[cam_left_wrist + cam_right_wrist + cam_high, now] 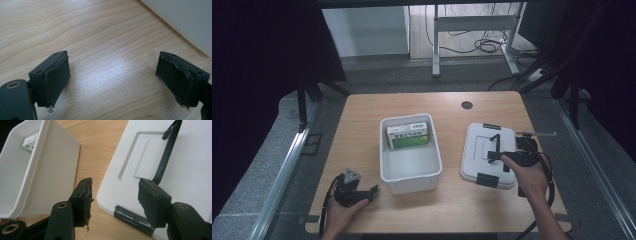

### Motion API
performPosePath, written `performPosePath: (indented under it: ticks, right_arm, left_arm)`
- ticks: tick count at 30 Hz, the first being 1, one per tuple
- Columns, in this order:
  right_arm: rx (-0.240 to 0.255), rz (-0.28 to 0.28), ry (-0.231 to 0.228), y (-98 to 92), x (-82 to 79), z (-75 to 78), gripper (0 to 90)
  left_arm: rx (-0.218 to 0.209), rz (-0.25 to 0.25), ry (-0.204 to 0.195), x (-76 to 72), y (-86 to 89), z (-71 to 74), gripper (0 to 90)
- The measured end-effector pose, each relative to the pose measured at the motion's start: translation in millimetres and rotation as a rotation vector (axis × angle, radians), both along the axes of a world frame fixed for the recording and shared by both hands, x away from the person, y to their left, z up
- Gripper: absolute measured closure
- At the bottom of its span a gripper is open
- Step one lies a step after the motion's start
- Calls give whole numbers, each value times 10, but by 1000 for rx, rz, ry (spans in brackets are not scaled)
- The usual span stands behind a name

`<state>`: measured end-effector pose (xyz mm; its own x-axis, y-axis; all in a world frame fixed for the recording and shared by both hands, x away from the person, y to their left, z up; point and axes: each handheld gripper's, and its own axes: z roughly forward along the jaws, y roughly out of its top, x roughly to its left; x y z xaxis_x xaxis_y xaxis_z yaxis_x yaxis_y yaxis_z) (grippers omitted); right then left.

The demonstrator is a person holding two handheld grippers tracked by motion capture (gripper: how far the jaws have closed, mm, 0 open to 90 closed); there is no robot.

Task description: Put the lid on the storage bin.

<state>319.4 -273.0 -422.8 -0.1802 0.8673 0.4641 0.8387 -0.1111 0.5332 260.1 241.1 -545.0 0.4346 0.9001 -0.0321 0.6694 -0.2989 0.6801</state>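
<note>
Right gripper [113, 200] hangs spread wide over the white lid's [482, 160] near edge, lower right of frame, pinching nothing. Lid's flat, with a black handle [167, 152] and latch [132, 218]. Left gripper [112, 80] sits open too, lower left.

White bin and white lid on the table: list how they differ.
The white bin is a deep open tub standing upright; the white lid lies flat and shallow. The bin holds a green and white box; the lid holds nothing but carries a raised black handle and black latches. The right gripper hovers open over the lid, while the bin has no gripper over it. Both are white plastic with rounded corners, resting on the wooden table.
</note>
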Motion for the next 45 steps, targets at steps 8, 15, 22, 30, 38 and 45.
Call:
performPosePath:
  ticks: [8,15,22,30,38,45]
  right_arm:
    - [-15,-33,10,-58,155,44,456]
    - [-12,-49,24,-86,253,46,458]
    - [-22,-58,27,-82,360,53,458]
    - [-36,-81,65,-56,495,49,476]
    - [-76,-99,110,-90,629,-7,491]
    - [-117,-124,158,-93,749,-181,515]
  left_arm:
    - [-1,2,0,-1,-2,-1,120]
    - [-2,3,-1,-2,-2,-1,120]
    - [-2,4,-1,-2,-3,-1,120]
    - [-1,4,0,-2,-3,0,120]
    - [-2,4,0,-2,-3,0,119]
    - [-1,3,1,10,-7,0,117]
